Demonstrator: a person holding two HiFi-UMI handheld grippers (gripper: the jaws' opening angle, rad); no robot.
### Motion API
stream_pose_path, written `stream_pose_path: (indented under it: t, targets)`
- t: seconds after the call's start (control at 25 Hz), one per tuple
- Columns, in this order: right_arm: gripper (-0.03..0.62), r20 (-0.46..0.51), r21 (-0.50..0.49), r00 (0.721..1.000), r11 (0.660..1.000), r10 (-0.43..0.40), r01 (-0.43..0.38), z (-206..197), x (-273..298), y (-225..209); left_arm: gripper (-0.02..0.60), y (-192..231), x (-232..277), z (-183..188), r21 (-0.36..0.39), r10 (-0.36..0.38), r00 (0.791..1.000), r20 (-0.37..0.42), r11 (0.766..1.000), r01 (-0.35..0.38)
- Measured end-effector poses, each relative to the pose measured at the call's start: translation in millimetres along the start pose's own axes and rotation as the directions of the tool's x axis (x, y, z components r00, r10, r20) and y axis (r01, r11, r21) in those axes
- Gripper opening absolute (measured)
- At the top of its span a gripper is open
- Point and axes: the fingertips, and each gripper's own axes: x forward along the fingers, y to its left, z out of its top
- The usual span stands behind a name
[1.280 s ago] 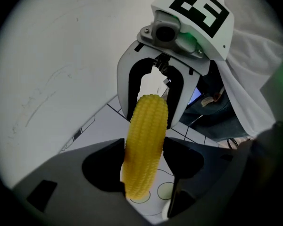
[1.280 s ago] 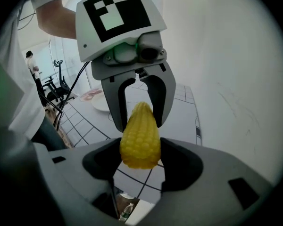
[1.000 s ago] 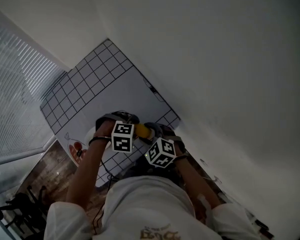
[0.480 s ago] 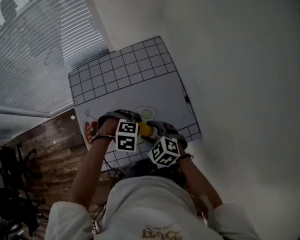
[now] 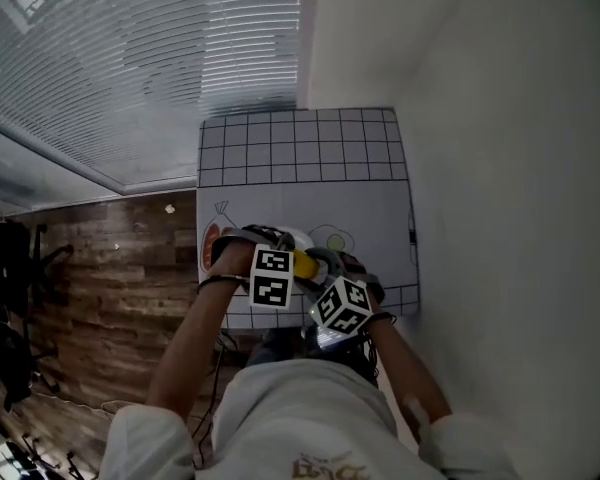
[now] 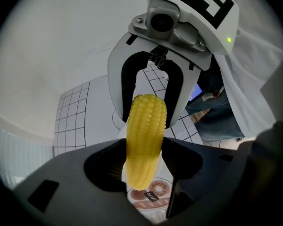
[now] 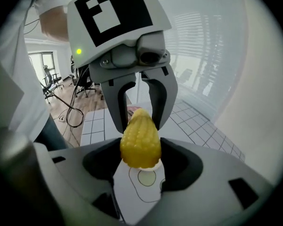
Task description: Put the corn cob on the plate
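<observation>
You hold the corn cob [image 6: 144,135] in the air above the gridded mat [image 5: 300,158], not yet on the plate. It is bridged between both grippers, one end in each. The left gripper [image 6: 142,166] is clamped on the near end in its own view, and the right gripper [image 7: 140,164] grips the opposite end the same way. This two-ended hold likely keeps the round cob from rolling or swinging. What seems to be the white plate [image 5: 292,236] peeks out at about 11 o'clock of the cob in the head view, mostly covered by the grippers. A printed egg [image 5: 332,238] lies at 1 o'clock.
</observation>
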Motion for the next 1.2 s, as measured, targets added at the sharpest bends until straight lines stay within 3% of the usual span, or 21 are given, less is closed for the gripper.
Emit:
stream_pose_path:
  t: [0.32, 0.6, 1.2]
  targets:
    - [0.255, -0.006, -0.059, 0.998, 0.996, 0.065, -0.065, 16.7, 12.4, 5.8, 0.241, -4.9, -8.9, -20.9, -0.092, 0.028, 0.999, -0.027, 0.995, -0.031]
    - [0.256, -0.045, -0.069, 0.992, 0.991, 0.116, -0.119, 7.0, 27.6, 7.2, 0.241, -4.9, 5.3, -27.5, -0.152, 0.024, 0.998, -0.064, 0.988, -0.034]
    - [0.261, -0.135, -0.042, 0.986, 0.994, 0.097, -0.103, -21.4, 67.4, -3.3, 0.241, 6.3, 49.3, -46.0, -0.252, 0.038, 0.994, -0.101, 0.966, -0.062]
